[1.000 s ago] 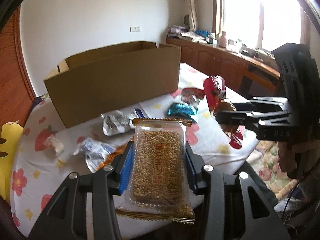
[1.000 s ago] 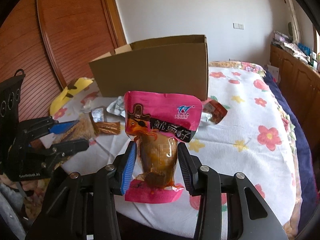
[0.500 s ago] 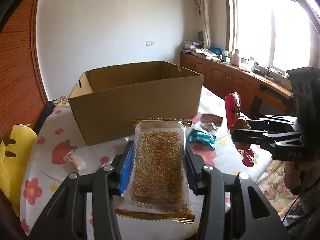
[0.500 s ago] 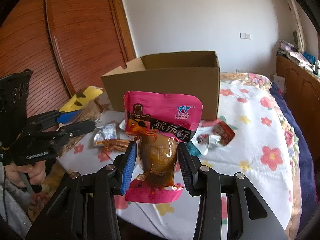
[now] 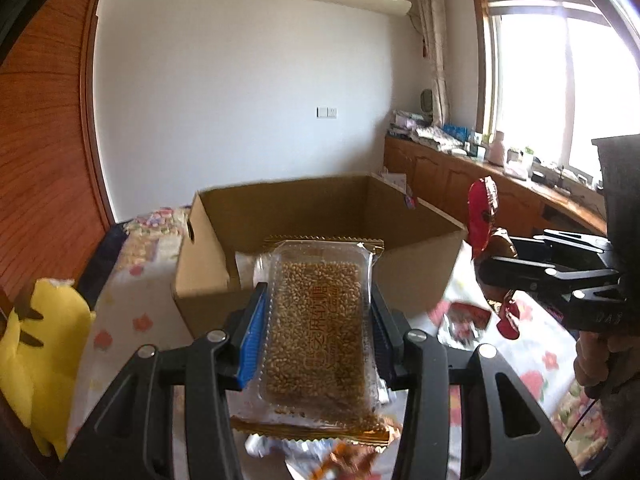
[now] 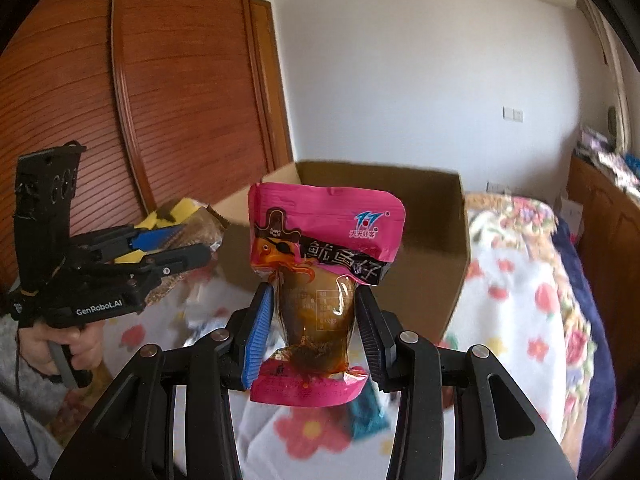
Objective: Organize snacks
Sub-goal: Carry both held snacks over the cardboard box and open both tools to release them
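Observation:
In the left wrist view my left gripper [image 5: 318,300] is shut on a clear packet of golden grain bar [image 5: 316,320], held flat and lengthwise between the pads. Just beyond it stands the open cardboard box [image 5: 304,216], its inside visible. To the right my right gripper [image 5: 492,276] carries a pink packet [image 5: 482,216] near the box's right corner. In the right wrist view the right gripper [image 6: 316,300] is shut on that pink squid snack pouch [image 6: 324,232], upright, before the box [image 6: 424,248]. The left gripper [image 6: 192,248] hangs to the left.
A flowered cloth [image 6: 520,320] covers the surface, with loose snack packets [image 5: 464,316] and a teal packet [image 6: 368,416] lying on it. A yellow plush toy [image 5: 40,340] sits at the left. Wooden cabinets [image 5: 460,176] run under the window; a hand [image 6: 60,344] grips the left handle.
Both grippers have risen and come closer to the box, so its inside now shows from above. Each keeps the same packet, and the loose snacks have dropped low in view.

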